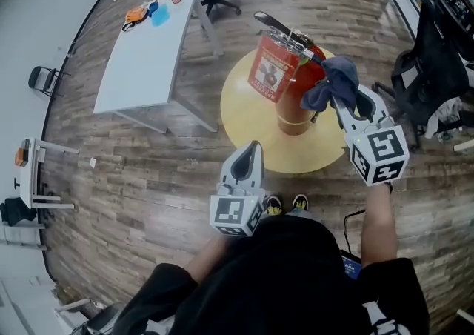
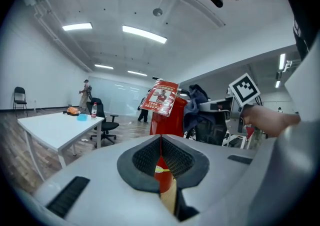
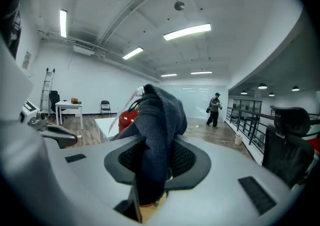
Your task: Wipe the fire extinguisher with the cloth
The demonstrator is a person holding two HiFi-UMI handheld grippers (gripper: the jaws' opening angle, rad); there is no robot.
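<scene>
Fire extinguisher (image 1: 294,107) stands upright on the round yellow counter (image 1: 244,115), toward its far right. Right gripper (image 1: 337,102) has its jaws clamped on the dark blue cloth (image 1: 333,83), which is pressed against the extinguisher's upper right side. Left gripper (image 1: 252,151) has its jaws closed together on nothing and hangs over the counter's near edge, apart from the extinguisher. Counter top is bare on the near and left sides. White table (image 1: 144,52) sits well apart on the left, with open wood floor (image 1: 148,170) between.

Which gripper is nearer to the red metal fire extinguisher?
Right. The right gripper, shut on the dark blue cloth, is beside the red metal fire extinguisher; the left gripper, shut, empty, hangs at the round yellow table's near edge.
</scene>
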